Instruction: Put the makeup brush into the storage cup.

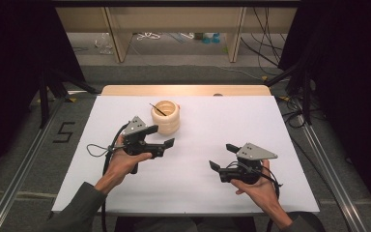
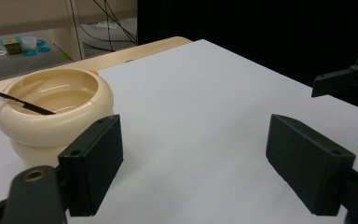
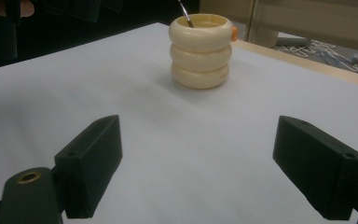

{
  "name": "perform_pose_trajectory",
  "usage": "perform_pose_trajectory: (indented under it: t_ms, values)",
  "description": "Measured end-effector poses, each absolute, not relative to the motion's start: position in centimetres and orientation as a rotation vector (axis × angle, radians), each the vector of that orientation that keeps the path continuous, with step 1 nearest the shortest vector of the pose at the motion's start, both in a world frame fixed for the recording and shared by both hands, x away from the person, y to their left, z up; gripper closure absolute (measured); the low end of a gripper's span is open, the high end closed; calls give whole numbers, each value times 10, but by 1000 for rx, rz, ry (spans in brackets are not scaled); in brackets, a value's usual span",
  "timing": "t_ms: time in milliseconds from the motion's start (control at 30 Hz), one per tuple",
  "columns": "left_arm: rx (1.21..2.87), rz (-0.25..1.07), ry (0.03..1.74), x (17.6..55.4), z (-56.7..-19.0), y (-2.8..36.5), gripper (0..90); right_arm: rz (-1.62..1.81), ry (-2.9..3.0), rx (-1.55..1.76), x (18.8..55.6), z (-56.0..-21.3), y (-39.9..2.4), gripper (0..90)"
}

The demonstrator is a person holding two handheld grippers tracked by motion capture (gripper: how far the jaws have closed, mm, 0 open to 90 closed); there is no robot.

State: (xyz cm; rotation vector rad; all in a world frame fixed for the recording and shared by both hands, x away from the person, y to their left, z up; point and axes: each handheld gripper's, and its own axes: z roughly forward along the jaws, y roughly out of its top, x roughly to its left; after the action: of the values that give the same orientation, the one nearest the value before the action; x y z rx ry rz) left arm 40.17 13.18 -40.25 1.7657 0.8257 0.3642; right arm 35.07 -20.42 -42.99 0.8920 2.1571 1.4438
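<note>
Fingers point(image 2: 98, 163) of both grippers gape wide and empty near a glossy cream ribbed pot point(image 1: 165, 117) holding a thin dark stick point(image 1: 157, 109).

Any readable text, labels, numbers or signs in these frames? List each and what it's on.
"5": black digit marked on the grey floor left of the table, high view.
Small packages on the floor under the far shelf, left gripper view: printing too blurred to read.
No lettering visible on the cream ribbed pot, the left gripper or the right gripper.
</note>
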Motion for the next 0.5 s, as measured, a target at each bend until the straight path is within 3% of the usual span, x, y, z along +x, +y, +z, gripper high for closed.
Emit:
perform_pose_trajectory:
  t_ms: [500]
  values:
    - [1781,362,815,390,-410,135,184,1449,2157,887,350,-429,-203,165]
